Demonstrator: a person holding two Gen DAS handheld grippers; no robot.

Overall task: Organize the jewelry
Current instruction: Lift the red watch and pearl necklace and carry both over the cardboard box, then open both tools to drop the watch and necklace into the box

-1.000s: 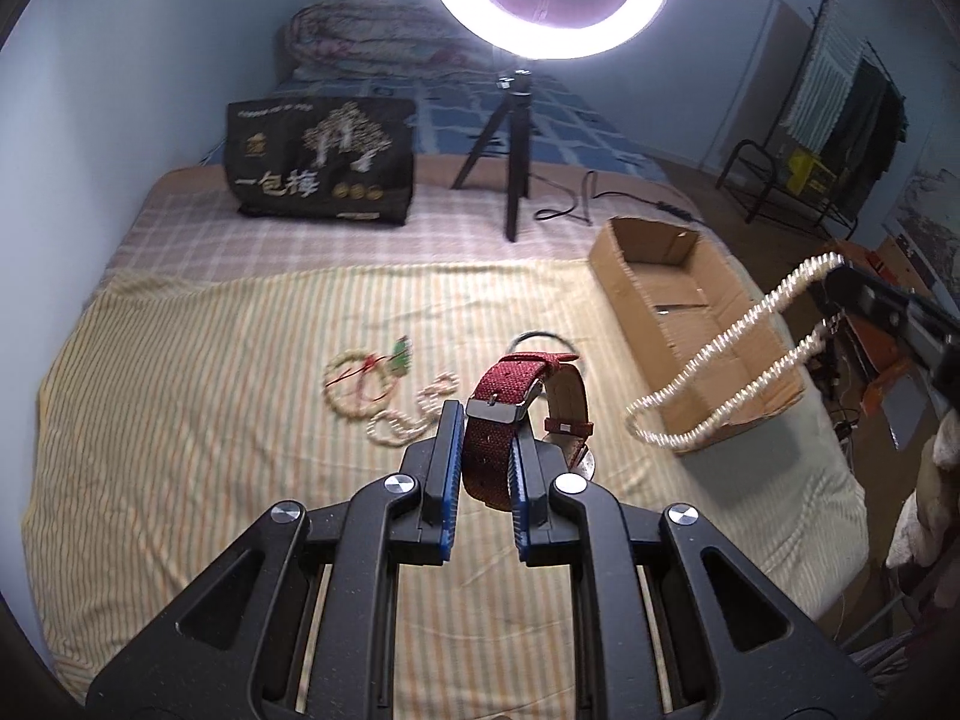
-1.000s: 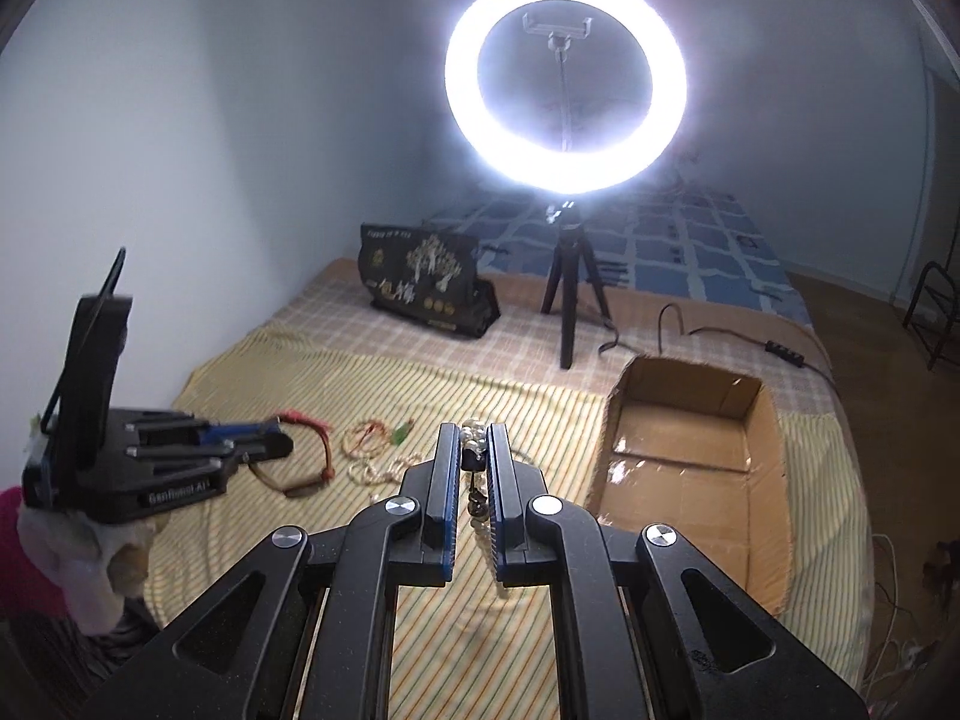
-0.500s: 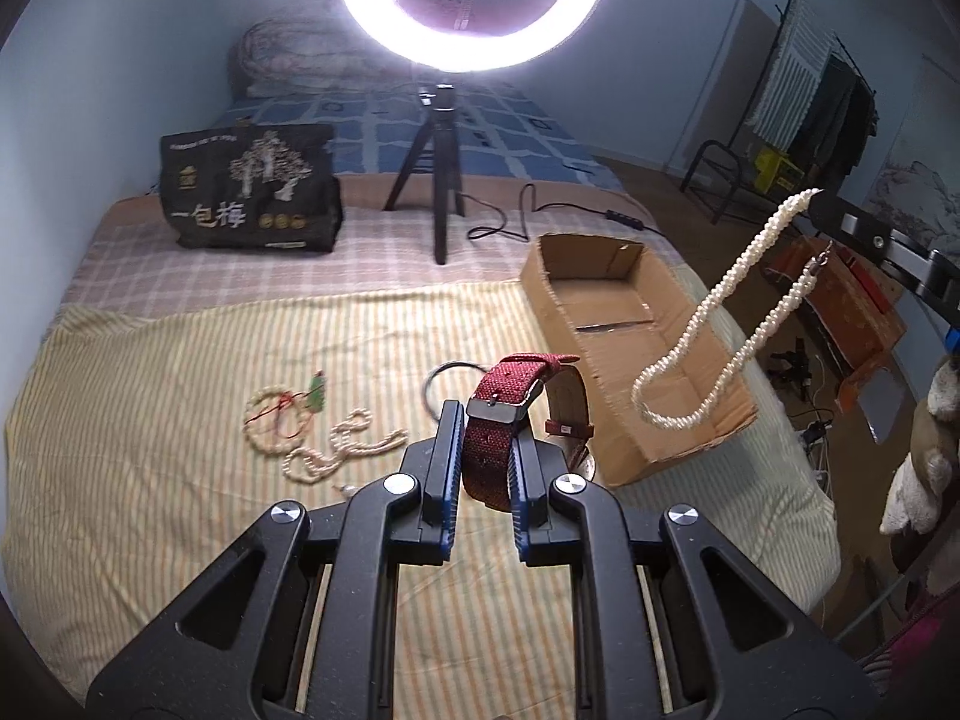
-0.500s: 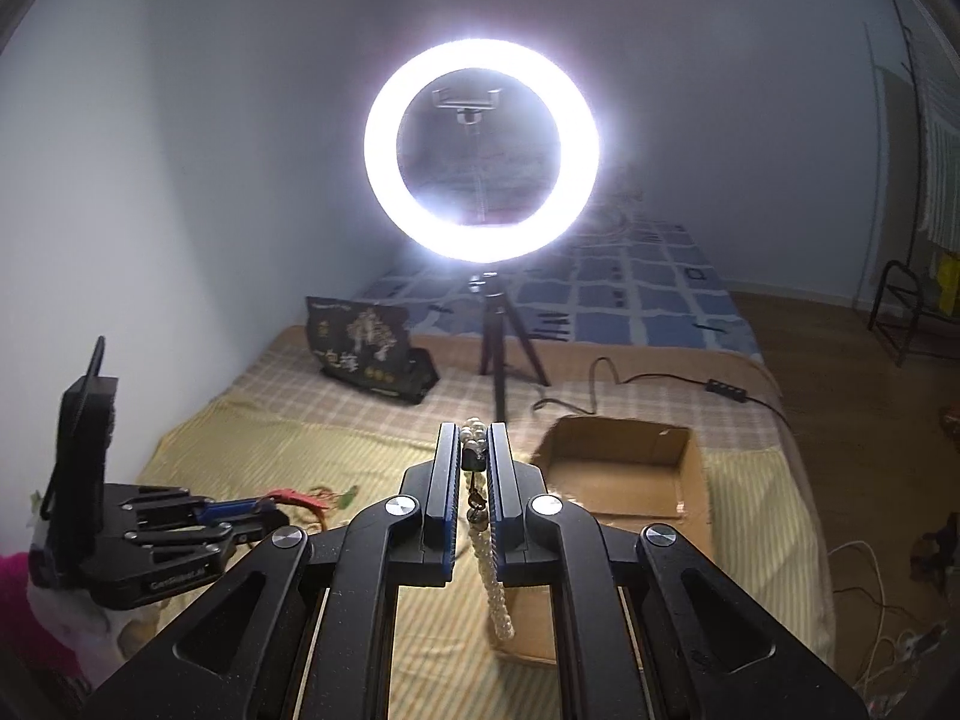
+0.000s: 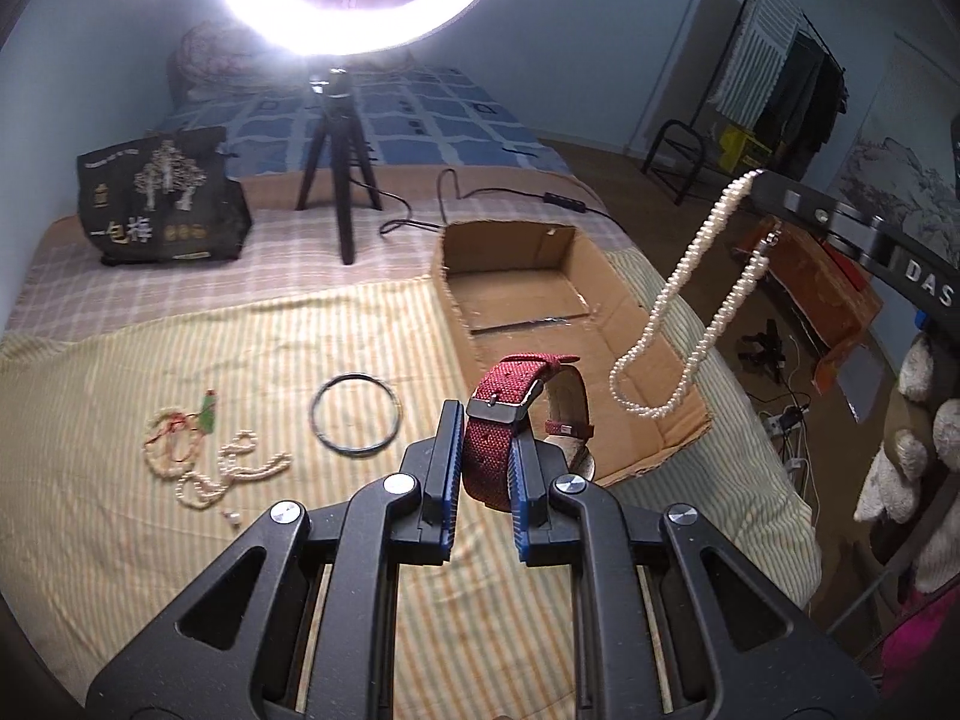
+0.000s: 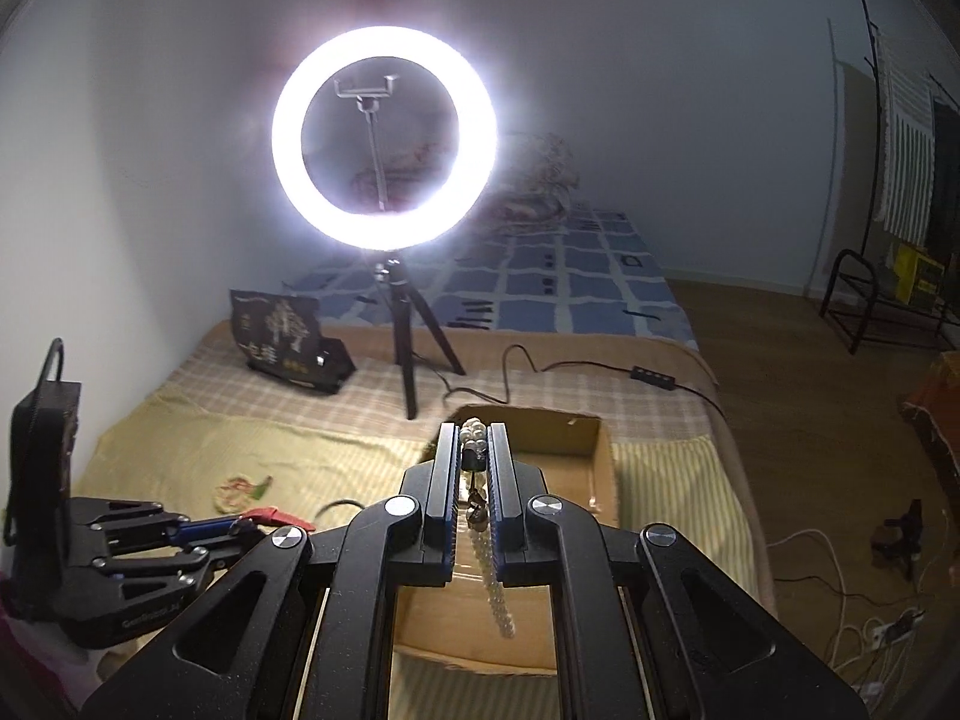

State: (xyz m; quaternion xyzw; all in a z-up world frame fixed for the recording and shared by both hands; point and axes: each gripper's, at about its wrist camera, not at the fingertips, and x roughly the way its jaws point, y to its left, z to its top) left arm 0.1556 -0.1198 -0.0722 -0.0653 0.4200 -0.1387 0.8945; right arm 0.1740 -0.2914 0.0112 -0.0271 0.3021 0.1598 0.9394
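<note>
Striped yellow cloth covers the near end of a bed [image 5: 120, 372], and an open cardboard box [image 5: 540, 276] on it serves as the landmark. Just short of the box's near corner, the left tongs [image 5: 486, 462] point downward, closed on the red woven strap of a watch [image 5: 510, 408] held clear of the cloth. Above the box's right side, the right tongs [image 6: 474, 456] also tilt down, clamped on a pearl necklace [image 5: 690, 312] whose loop hangs over the box's right wall. In the left wrist view, the letters "DAS" show on the right tongs' body; in the right wrist view, small writing on the left tongs' side is too blurred to read. Left of the box lie a dark ring [image 5: 354, 414], then beaded strands [image 5: 222, 468]. Behind the box stands a lit ring light [image 6: 384, 138] on a tripod, with a black bag [image 5: 162, 198] bearing Chinese characters farther left.
</note>
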